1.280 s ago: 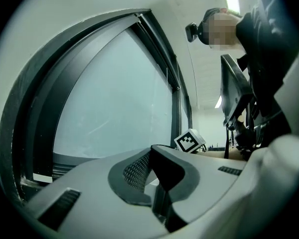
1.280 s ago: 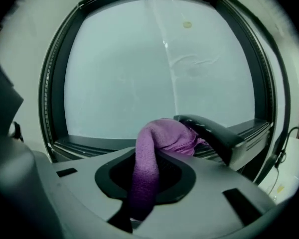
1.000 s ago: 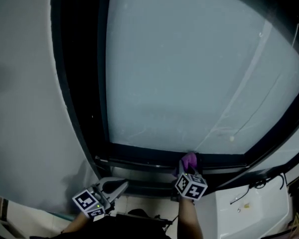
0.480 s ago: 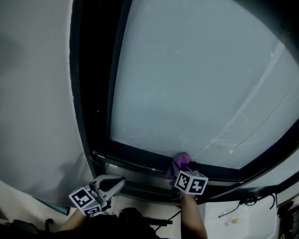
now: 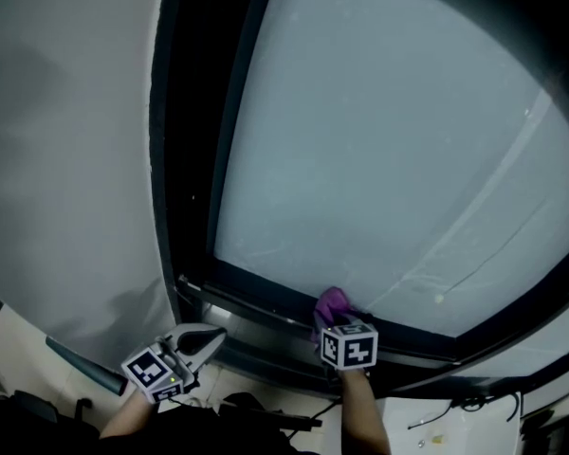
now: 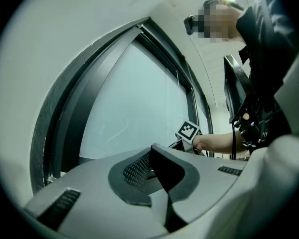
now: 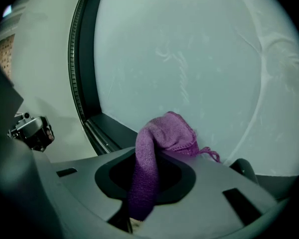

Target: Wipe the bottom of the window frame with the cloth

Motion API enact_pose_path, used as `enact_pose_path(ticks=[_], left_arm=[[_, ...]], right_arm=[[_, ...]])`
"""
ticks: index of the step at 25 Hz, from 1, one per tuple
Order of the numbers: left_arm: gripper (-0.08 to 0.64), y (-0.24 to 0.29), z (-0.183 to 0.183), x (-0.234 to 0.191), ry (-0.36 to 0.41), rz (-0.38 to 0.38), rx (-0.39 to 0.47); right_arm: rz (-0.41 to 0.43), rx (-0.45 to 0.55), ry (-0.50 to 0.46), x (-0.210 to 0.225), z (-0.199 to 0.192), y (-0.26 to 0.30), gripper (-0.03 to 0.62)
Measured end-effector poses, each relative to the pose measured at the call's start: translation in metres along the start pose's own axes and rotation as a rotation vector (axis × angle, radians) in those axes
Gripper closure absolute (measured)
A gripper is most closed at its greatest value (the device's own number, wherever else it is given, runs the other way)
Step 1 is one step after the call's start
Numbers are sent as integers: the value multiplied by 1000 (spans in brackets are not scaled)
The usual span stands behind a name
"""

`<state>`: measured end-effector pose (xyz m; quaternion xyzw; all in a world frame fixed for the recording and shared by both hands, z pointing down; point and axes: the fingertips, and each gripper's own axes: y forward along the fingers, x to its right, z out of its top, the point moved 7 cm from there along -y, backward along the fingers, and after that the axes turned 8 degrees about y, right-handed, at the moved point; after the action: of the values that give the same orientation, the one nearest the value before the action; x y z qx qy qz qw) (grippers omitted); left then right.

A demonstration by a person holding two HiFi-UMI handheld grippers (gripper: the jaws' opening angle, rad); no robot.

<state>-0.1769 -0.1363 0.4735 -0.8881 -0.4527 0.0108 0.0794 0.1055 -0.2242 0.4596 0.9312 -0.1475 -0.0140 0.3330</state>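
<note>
A purple cloth [image 5: 331, 302] is pressed against the dark bottom rail of the window frame [image 5: 256, 297], just under the pale glass. My right gripper [image 5: 336, 317] is shut on the cloth, its marker cube just below. In the right gripper view the cloth [image 7: 157, 138] bulges out over the jaws of the right gripper [image 7: 159, 153], with the bottom rail [image 7: 112, 131] to its left. My left gripper [image 5: 205, 337] hangs below the frame's lower left corner, shut and empty. In the left gripper view its tips [image 6: 152, 147] meet, and the right gripper's cube [image 6: 188, 131] shows beyond them.
A grey wall [image 5: 66, 159] runs left of the frame's dark upright [image 5: 185, 140]. A white ledge with cables [image 5: 455, 415] lies at the lower right. A dark bar [image 5: 81, 366] slants at the lower left. The person's body [image 6: 269, 83] fills the right of the left gripper view.
My right gripper has slid the cloth leftward along the bottom rail, nearer the frame's lower left corner. The head view has swung left. The left gripper stays low and shut.
</note>
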Motion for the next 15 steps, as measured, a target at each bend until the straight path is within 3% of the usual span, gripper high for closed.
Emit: enact_pose_path(ticks=[5,15], left_arm=[[557,-2,1,2,30,-15,-10],[557,-18,-2,-5,10,-13,-2]], right_arm=[[-4,-30,-53,-9,0,4,512],[-15,-136,-217,-27,12,17,512]])
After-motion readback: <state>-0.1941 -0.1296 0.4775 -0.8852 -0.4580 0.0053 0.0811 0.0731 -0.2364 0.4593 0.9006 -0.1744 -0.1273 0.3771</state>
